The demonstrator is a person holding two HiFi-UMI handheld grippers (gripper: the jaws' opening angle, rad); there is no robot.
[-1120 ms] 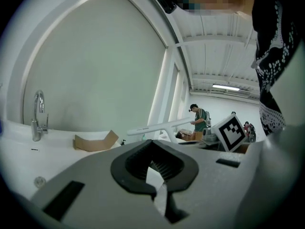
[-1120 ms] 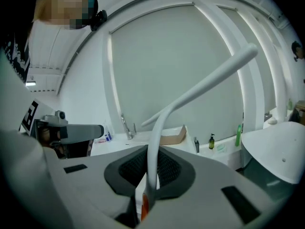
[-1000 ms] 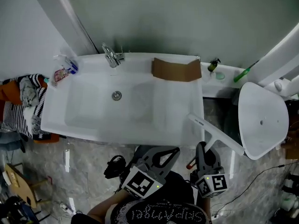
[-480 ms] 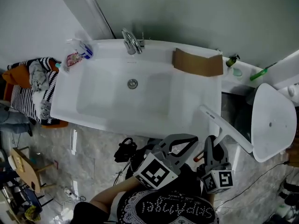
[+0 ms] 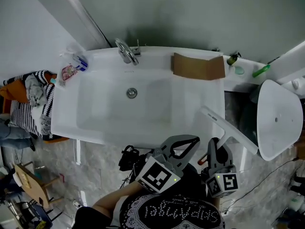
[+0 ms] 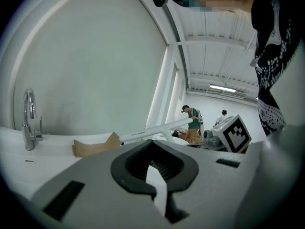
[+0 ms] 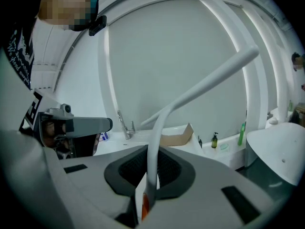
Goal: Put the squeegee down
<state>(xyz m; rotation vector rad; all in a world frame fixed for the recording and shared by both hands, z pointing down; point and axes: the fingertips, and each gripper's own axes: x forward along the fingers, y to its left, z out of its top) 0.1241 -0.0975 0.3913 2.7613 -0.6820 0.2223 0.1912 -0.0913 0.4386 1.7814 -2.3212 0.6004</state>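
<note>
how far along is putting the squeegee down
Nothing looks done yet. In hand: the right gripper holds the squeegee by its handle, blade raised beside the sink. The left gripper is shut, empty. Left: set it on a surface and open the fingers.

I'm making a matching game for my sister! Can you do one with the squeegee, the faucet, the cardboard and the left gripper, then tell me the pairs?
Things:
1. squeegee
2. faucet
3. cardboard
4. left gripper

Matches:
A. brown, lying on the back rim of the sink
B. shut, with nothing in it
C. white, gripped by the right gripper
D. shiny metal, standing at the back of the sink

Pairs: 1-C, 2-D, 3-A, 4-B
</note>
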